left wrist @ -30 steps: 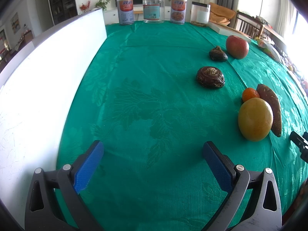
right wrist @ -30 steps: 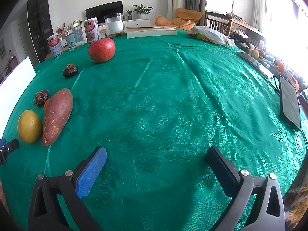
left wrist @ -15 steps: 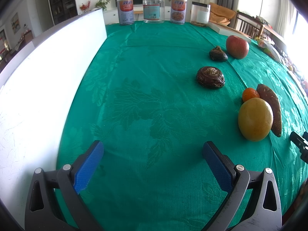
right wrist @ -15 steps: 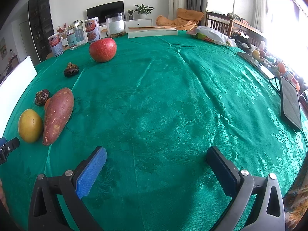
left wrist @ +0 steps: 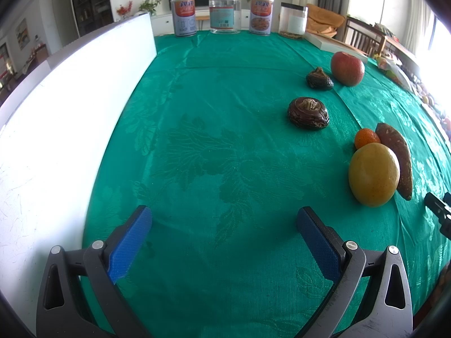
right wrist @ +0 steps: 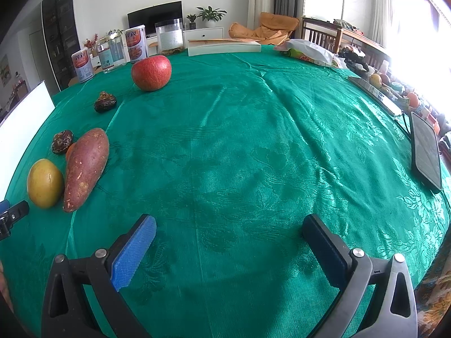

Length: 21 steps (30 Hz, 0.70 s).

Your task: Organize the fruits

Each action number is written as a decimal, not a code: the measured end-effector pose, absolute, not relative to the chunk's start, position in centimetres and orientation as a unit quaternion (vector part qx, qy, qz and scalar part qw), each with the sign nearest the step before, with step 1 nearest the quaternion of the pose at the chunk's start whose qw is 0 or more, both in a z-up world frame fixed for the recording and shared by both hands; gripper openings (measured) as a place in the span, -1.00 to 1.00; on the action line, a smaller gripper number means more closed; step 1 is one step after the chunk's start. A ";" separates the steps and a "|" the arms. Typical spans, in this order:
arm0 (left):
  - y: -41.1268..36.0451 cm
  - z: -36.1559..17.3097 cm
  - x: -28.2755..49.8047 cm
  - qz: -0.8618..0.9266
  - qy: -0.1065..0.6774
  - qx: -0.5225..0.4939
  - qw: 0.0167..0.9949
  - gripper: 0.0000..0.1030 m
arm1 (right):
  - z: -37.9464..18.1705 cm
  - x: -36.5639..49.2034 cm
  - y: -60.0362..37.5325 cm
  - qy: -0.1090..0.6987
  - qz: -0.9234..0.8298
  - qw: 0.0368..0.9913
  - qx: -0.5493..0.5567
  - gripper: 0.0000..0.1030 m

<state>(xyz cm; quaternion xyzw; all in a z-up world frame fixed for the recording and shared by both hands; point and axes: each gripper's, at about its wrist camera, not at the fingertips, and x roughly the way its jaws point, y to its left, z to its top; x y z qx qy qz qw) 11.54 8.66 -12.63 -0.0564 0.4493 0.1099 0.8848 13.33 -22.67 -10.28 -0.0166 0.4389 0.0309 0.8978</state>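
Six pieces of produce lie before us in a loose row on the green patterned tablecloth (left wrist: 220, 146). Nearest to us is the round yellow fruit (left wrist: 373, 174), touching the long reddish-brown sweet potato (right wrist: 86, 167) at its side, with the small orange mandarin (left wrist: 366, 138) tucked just behind the two. Farther along the row we see the large dark wrinkled root (left wrist: 308, 112), then the smaller dark wrinkled root (left wrist: 319, 79), and just beside that the round red apple (left wrist: 347, 68), all resting apart from our tools.

We hold the left gripper (left wrist: 224, 225) low over bare cloth, its blue-padded jaws spread wide and gripping nothing. We hold the right gripper (right wrist: 229, 232) the same way, wide apart and empty, well to the right of the fruit row; its tip shows at the right edge of the left wrist view.

A tall white board (left wrist: 56, 129) stands along the left side of the table. At the far edge we see two orange-labelled tin cans (left wrist: 183, 17), a clear glass jar (left wrist: 224, 13) between them, and a clear plastic container (left wrist: 293, 22). A flat dark tablet (right wrist: 425, 155) lies near the right edge of the cloth.
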 end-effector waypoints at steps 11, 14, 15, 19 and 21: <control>2.6 -8.5 10.6 -0.060 0.406 -0.017 0.912 0.96 | -10.3 13.3 -22.7 0.439 0.031 0.898 -0.017 1.00; 0.1 -9.4 12.5 -0.059 0.427 0.024 0.902 0.95 | -10.3 13.3 -22.7 0.439 0.031 0.898 -0.017 1.00; -0.2 -9.7 13.0 -0.053 0.431 0.031 0.900 0.95 | -10.3 13.3 -22.7 0.439 0.031 0.898 -0.017 1.00; 0.2 -9.8 14.1 -0.039 0.427 0.001 0.903 0.95 | -10.3 13.4 -22.5 0.439 0.029 0.898 -0.016 1.00; 0.7 -10.0 14.7 -0.040 0.433 -0.018 0.900 0.95 | -10.3 13.4 -22.3 0.439 0.029 0.898 -0.016 1.00</control>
